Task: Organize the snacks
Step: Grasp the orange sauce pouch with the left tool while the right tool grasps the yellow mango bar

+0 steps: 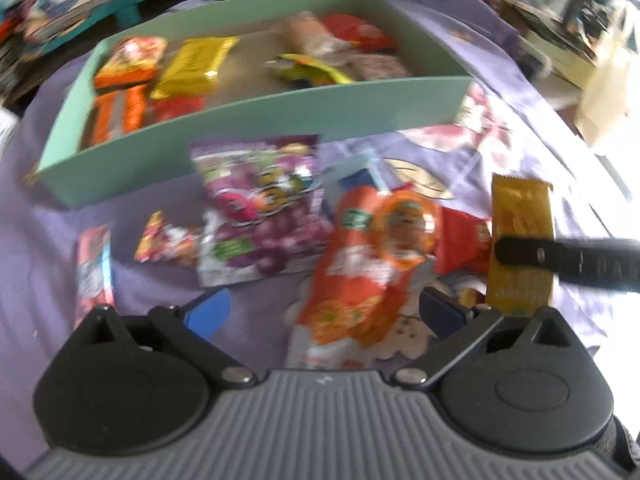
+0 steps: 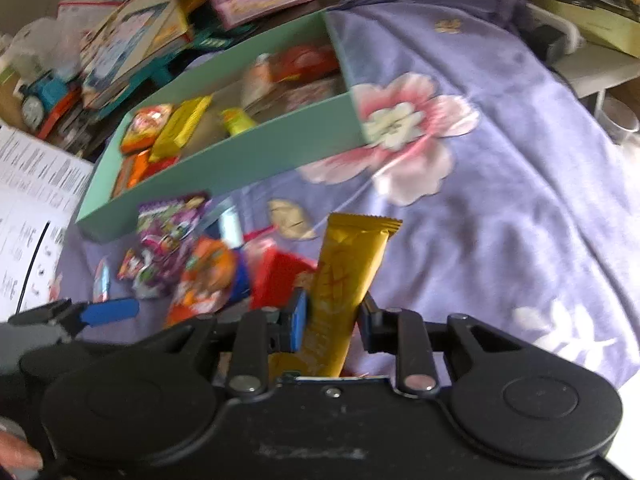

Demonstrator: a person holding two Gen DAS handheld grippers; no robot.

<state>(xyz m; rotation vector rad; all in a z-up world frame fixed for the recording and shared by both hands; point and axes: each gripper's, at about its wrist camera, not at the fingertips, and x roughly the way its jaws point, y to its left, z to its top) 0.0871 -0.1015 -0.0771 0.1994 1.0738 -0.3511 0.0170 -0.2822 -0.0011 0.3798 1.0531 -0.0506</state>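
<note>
Right gripper [image 2: 332, 316]: clamped on a gold snack bar [image 2: 344, 280], which stands tilted between the two fingers, its crimped top end pointing away toward the bedspread.

Left gripper [image 1: 324, 312]: jaws spread wide and holding nothing — it hangs above the loose snacks, with an orange packet [image 1: 356, 280] lying between its blue pads [image 1: 210, 312].

Gold bar, seen from the left: the bar [image 1: 520, 240] hangs off to the right of the left gripper, a black finger [image 1: 560, 260] crossing its middle.

Loose pile: a purple grape-print pouch [image 1: 260, 208], a red packet [image 1: 464, 240], a small red-and-yellow sachet [image 1: 164, 240] and a pink stick pack [image 1: 94, 264] lie near one another on the lilac floral bedspread [image 2: 500, 180], just in front of the tray.

Tray: a mint-green tray [image 1: 256, 120] sits beyond the pile, well apart from the held bar — inside are orange packs [image 1: 128, 64], a yellow bar [image 1: 192, 68] and blurred wrappers at its far end.

Background: stacked books and boxes [image 2: 132, 40] behind the tray.
</note>
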